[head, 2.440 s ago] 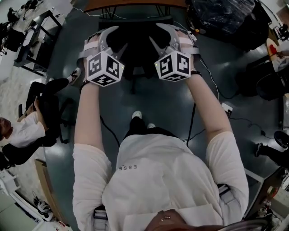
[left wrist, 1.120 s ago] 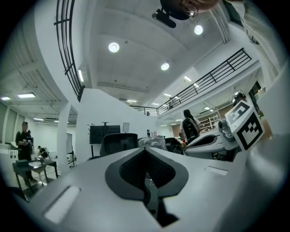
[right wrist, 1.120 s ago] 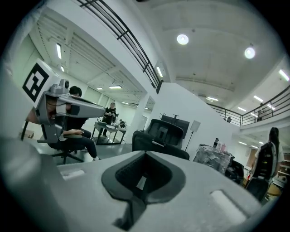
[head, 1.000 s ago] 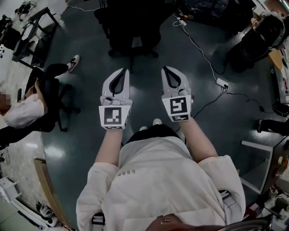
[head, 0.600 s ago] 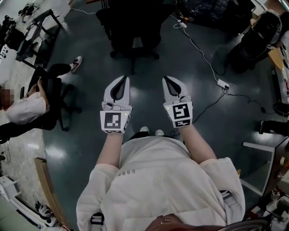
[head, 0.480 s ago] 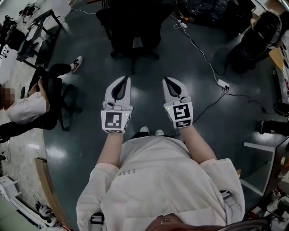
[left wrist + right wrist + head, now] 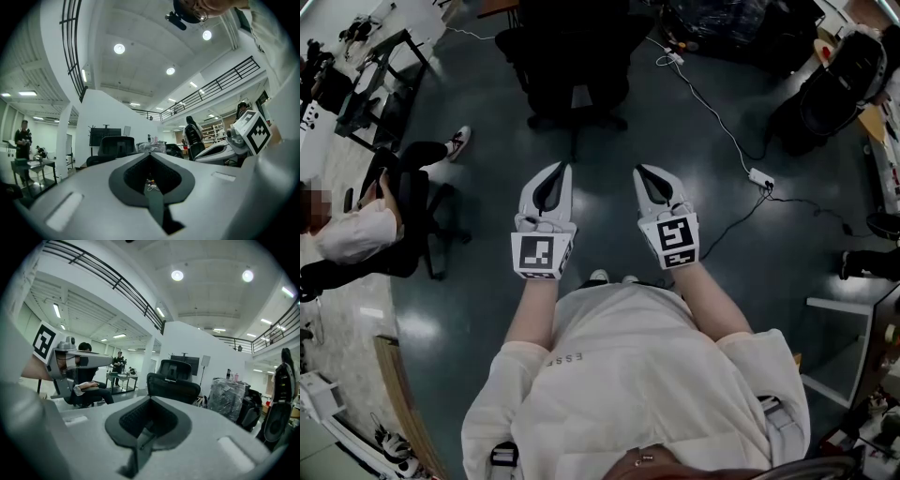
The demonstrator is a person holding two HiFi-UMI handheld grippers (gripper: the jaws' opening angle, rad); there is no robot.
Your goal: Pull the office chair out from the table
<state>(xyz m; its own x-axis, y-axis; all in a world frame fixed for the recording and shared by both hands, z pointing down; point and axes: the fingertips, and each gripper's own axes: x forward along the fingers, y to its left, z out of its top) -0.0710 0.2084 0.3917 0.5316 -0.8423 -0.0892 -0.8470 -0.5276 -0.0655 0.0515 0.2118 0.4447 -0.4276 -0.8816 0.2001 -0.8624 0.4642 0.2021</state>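
The black office chair [image 7: 573, 58] stands on the dark floor at the top of the head view, its star base [image 7: 574, 119] toward me. It also shows ahead in the left gripper view [image 7: 112, 147] and the right gripper view [image 7: 174, 382]. My left gripper [image 7: 565, 169] and right gripper [image 7: 639, 172] are held side by side close to my body, well short of the chair and touching nothing. Both are shut and empty, with the tips [image 7: 150, 154] [image 7: 150, 400] closed together. Each gripper shows in the other's view: the right gripper [image 7: 248, 136], the left gripper [image 7: 70, 359].
A person sits on another chair [image 7: 366, 234] at the left. A power strip [image 7: 760, 177] with cables lies on the floor at the right. A wrapped bundle [image 7: 750, 28] stands at the back right, a black-framed desk [image 7: 380, 56] at the back left.
Earlier both grippers were up at the chair's back by the table edge. Now they are drawn back near my body and the chair stands farther off on open floor.
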